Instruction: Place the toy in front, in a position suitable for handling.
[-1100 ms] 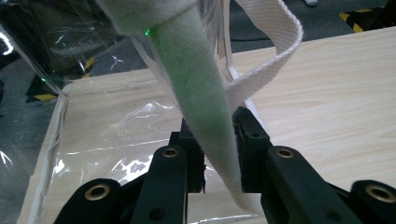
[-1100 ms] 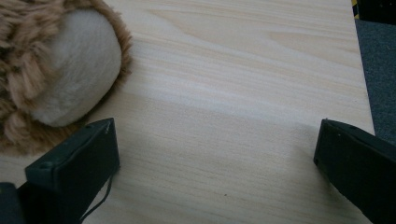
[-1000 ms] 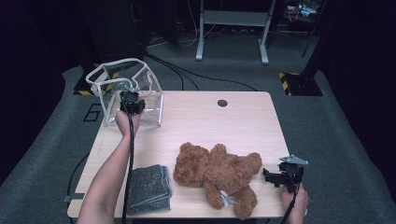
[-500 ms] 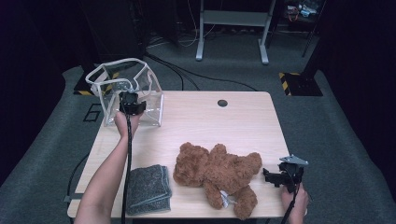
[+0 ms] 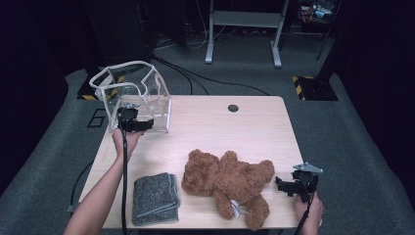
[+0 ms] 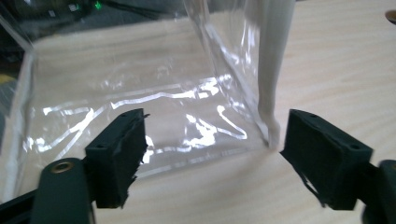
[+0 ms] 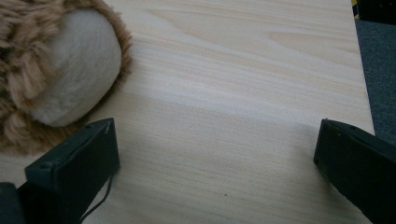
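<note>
Facing clear bag (image 6: 140,93), L gripper (image 6: 212,154) jaws just opened.

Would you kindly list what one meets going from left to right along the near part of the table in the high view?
Grey folded cloth → brown teddy bear → right gripper, open, just beyond the bear's foot.

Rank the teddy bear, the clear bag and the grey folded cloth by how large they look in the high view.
1. teddy bear
2. clear bag, close behind; it stands farther from the camera, so these two are unsure
3. grey folded cloth, clearly smallest
</note>
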A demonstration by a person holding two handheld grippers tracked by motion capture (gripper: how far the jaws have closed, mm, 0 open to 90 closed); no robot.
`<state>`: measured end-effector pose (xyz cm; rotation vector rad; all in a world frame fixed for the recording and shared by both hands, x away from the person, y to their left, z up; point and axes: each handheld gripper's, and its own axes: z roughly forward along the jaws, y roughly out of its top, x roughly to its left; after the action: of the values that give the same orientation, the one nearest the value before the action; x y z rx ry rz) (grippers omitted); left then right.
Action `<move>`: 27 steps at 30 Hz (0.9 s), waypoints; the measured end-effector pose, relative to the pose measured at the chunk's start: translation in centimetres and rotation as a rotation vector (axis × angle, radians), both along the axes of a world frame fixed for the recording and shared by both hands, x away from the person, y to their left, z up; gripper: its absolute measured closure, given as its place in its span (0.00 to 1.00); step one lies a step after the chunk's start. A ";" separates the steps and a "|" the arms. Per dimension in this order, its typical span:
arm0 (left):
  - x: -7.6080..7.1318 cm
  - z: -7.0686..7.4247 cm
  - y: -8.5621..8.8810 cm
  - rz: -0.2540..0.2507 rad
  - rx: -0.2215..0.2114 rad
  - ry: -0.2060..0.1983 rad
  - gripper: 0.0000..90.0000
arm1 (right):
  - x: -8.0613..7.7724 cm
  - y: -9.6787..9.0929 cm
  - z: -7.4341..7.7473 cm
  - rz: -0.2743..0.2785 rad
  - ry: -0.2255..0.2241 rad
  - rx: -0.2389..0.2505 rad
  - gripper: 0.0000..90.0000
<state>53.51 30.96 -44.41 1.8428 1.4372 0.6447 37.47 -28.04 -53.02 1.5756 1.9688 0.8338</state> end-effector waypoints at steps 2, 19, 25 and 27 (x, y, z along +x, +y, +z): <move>-0.8 -0.3 0.3 -0.007 0.010 -0.007 0.19 | 0.0 0.0 0.0 0.000 0.000 0.000 0.00; -6.9 -5.4 4.0 -0.075 0.026 0.092 0.14 | 0.0 0.0 0.0 0.000 0.000 0.000 0.00; -8.2 -7.3 4.5 -0.080 0.049 0.119 0.13 | 0.0 0.0 0.0 -0.001 0.001 0.001 0.00; -8.4 -7.9 4.3 -0.092 0.094 0.120 0.13 | 0.0 0.0 0.0 -0.002 0.001 0.001 0.00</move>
<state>45.13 35.26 -52.27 2.0389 1.4101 0.5732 37.48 -28.02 -53.00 1.5788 1.9680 0.8332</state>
